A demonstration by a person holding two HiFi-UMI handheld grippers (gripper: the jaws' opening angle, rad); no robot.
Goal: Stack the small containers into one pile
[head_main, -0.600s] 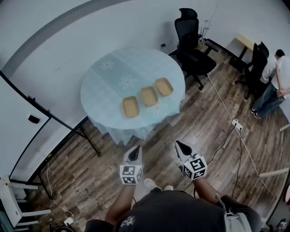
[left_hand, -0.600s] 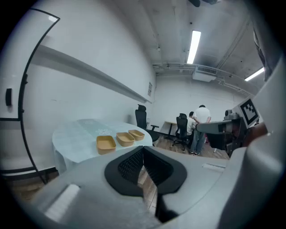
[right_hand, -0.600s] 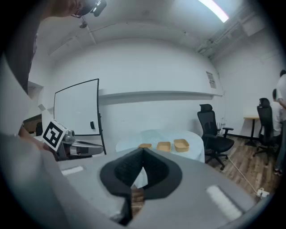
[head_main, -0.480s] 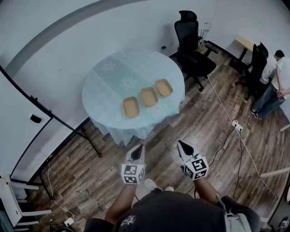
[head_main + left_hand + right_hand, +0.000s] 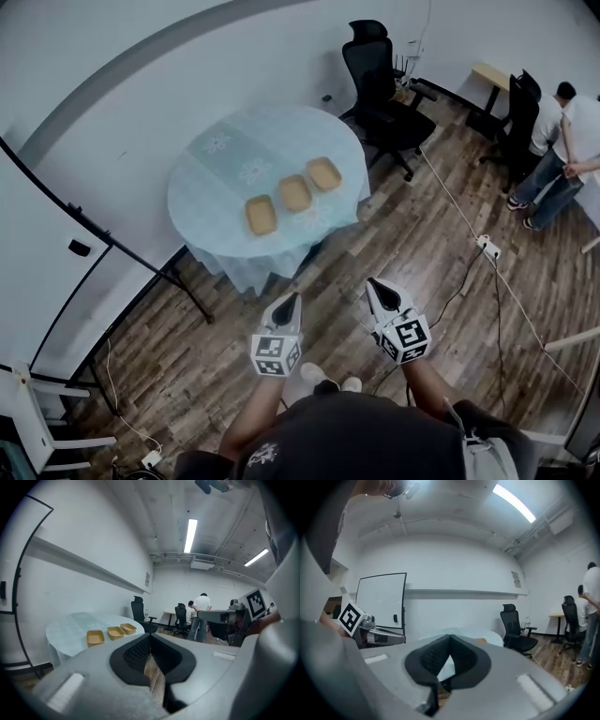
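left tongs (image 5: 292, 299): closed, empty | right tongs (image 5: 372, 284): closed, empty | containers (image 5: 293, 192): untouched

We see a round table (image 5: 216, 187) under a pale blue flowered cloth, standing on a wooden plank floor (image 5: 422, 234). A black office chair (image 5: 375, 89) stands near it by the wall, and a whiteboard (image 5: 37, 272) is at the left. At far right are two people (image 5: 574, 141) beside a desk (image 5: 492, 77). A power strip (image 5: 488, 247) lies on the floor.
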